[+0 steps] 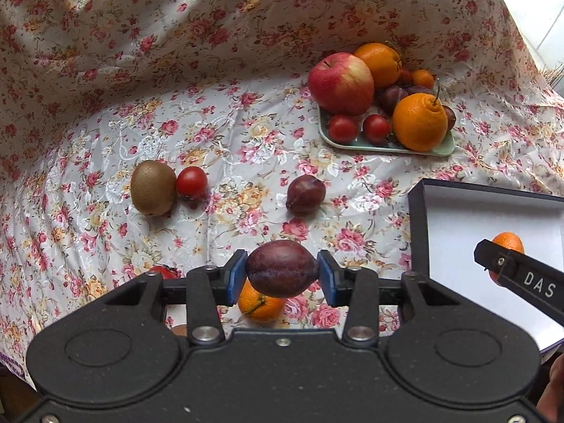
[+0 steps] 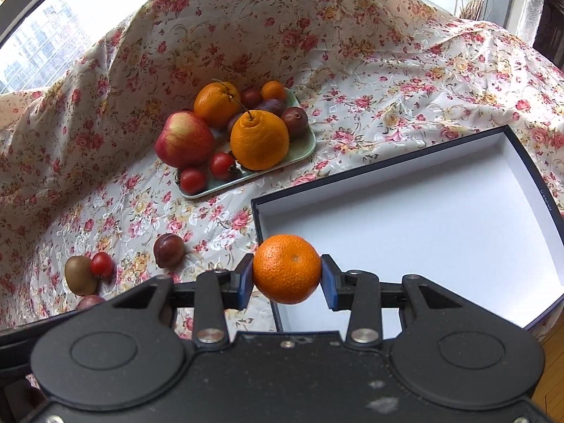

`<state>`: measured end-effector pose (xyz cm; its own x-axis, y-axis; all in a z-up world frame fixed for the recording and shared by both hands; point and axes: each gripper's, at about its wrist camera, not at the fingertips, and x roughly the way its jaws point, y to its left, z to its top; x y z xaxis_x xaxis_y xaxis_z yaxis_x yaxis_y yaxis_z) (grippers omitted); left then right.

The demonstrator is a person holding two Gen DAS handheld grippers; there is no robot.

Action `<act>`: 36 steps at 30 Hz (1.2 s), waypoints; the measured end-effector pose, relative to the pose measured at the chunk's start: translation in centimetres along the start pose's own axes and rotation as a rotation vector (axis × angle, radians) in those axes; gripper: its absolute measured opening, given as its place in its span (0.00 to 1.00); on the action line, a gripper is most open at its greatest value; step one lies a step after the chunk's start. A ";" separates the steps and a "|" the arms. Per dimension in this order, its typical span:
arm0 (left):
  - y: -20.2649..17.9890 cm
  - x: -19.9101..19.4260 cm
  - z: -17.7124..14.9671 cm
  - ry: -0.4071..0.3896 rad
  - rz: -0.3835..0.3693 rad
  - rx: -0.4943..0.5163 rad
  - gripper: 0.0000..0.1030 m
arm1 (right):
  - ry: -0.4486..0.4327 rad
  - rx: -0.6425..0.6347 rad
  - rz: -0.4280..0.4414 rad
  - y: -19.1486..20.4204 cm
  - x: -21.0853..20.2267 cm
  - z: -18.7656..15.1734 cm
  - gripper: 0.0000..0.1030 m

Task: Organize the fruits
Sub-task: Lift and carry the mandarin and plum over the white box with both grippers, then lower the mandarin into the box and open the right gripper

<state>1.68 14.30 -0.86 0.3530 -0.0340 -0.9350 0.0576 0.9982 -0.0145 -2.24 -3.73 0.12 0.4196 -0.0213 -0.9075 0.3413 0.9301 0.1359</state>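
Observation:
My left gripper (image 1: 282,275) is shut on a dark purple plum (image 1: 281,273), held above the floral cloth. My right gripper (image 2: 287,275) is shut on a small mandarin (image 2: 287,268), held over the near left corner of the white-lined box (image 2: 521,162). That box also shows at the right of the left wrist view (image 1: 417,218), with the right gripper's finger and mandarin (image 1: 507,243) above it. Loose on the cloth lie a kiwi (image 1: 153,188), a cherry tomato (image 1: 191,182), a plum (image 1: 305,195) and a mandarin (image 1: 259,305) under my left gripper.
A green tray (image 1: 370,144) at the back holds an apple (image 1: 341,83), two oranges, cherry tomatoes, plums and a small mandarin. It also shows in the right wrist view (image 2: 310,141). Another tomato (image 1: 163,271) lies near my left gripper. The cloth rises in folds behind.

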 end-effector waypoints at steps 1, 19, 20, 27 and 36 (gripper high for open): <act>-0.8 0.1 0.0 0.003 -0.003 0.010 0.49 | 0.002 0.011 -0.012 -0.8 0.1 0.2 0.39; -13.4 1.3 -1.5 0.025 -0.075 0.194 0.49 | 0.018 0.162 -0.132 -13.4 -0.2 0.4 0.39; -14.0 1.4 -1.7 0.028 -0.076 0.202 0.49 | 0.020 0.174 -0.140 -14.3 -0.2 0.3 0.39; -17.2 2.7 -2.6 0.072 -0.096 0.238 0.49 | 0.035 0.249 -0.172 -18.5 -0.3 -0.3 0.39; -18.6 3.9 -3.1 0.099 -0.081 0.254 0.49 | 0.029 0.304 -0.164 -20.5 -0.8 -0.3 0.39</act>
<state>-0.89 -4.22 -5.31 0.2459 -0.0961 -0.9645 0.3183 0.9479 -0.0133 -9.85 -22.67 -2.11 0.3154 -0.1470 -0.9375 0.6389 0.7633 0.0953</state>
